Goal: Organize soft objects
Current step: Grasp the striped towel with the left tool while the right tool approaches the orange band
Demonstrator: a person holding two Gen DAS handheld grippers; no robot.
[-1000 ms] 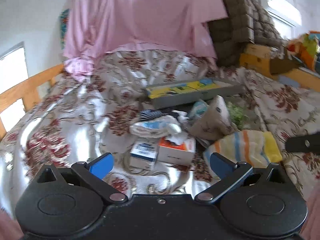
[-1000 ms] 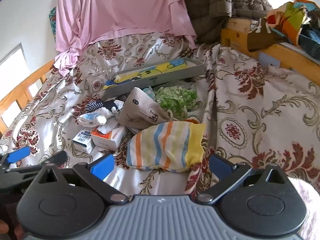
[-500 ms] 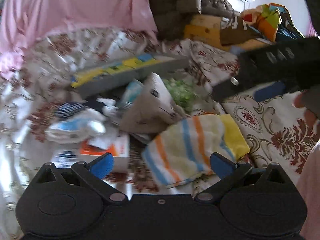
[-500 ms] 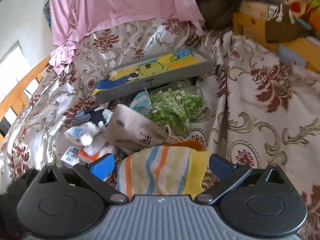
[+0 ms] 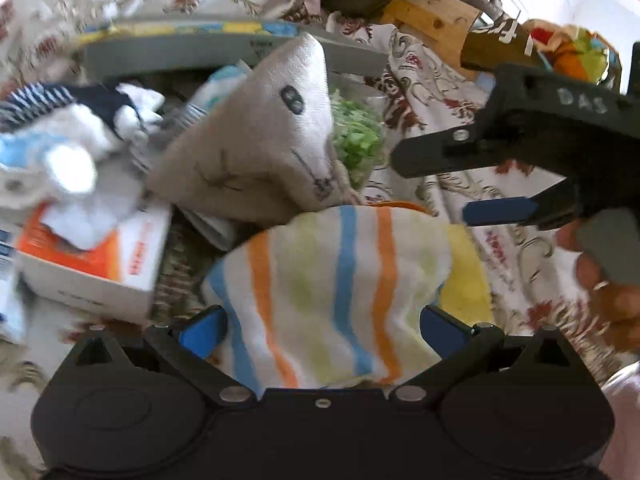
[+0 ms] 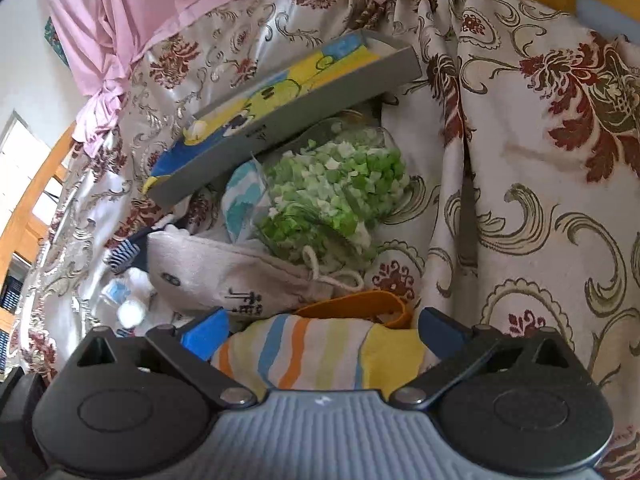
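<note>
A striped towel in white, orange, blue and yellow lies crumpled on the flowered bedspread. My left gripper is open, and the towel's near end sits between its blue pads. My right gripper is also open and straddles the towel from the other side. In the left wrist view the right gripper hangs just right of the towel, held by a hand. A beige drawstring pouch leans behind the towel. White and navy striped socks lie to its left.
A clear bag of green pieces and a long grey box with a yellow and blue picture lie behind the pouch. An orange and white carton sits at the left. Something orange lies under the towel. Pink cloth hangs at the back.
Both grippers have moved forward and down onto the striped towel. The left one swung to the right, away from the cartons. Both have stayed open.
</note>
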